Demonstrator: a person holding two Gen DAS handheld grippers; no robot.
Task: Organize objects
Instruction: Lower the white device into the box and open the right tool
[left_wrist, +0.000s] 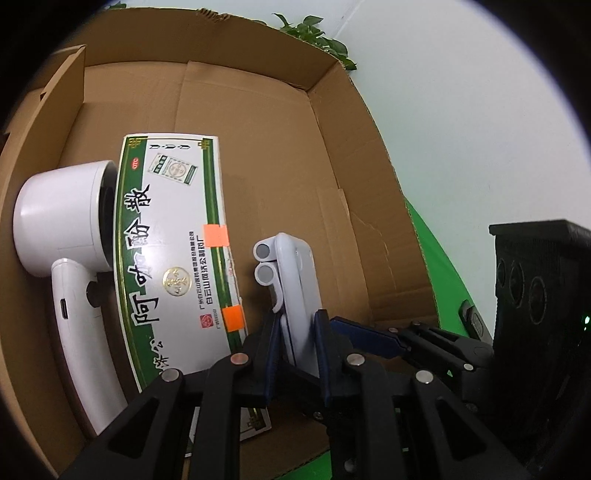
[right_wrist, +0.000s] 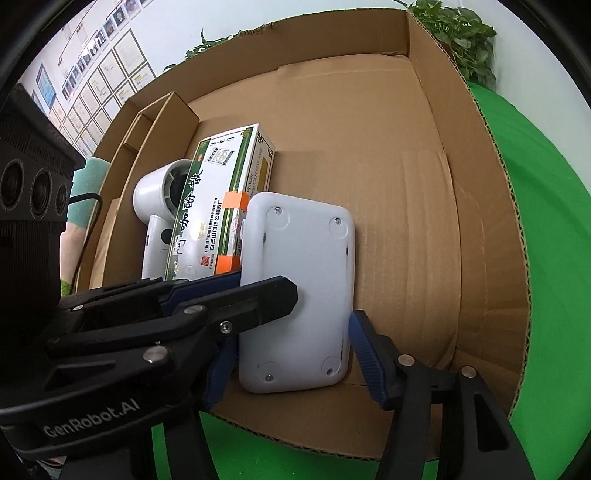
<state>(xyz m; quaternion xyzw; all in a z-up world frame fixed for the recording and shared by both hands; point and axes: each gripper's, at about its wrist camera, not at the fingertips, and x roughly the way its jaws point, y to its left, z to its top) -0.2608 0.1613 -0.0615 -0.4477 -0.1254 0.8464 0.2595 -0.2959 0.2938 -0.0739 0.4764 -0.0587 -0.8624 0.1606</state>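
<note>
A flat white plastic device stands on edge inside an open cardboard box. My left gripper is shut on its lower end, seen edge-on in the left wrist view. My right gripper is open, its blue-padded fingers either side of the device's lower end without squeezing it. A green-and-white medicine box lies left of the device, also in the right wrist view. A white handheld fan lies beyond it against the box's left wall, also in the right wrist view.
The box's right half has bare cardboard floor. A cardboard divider stands along the left wall. The box sits on a green surface. A leafy plant stands behind the box. A wall of framed papers is at far left.
</note>
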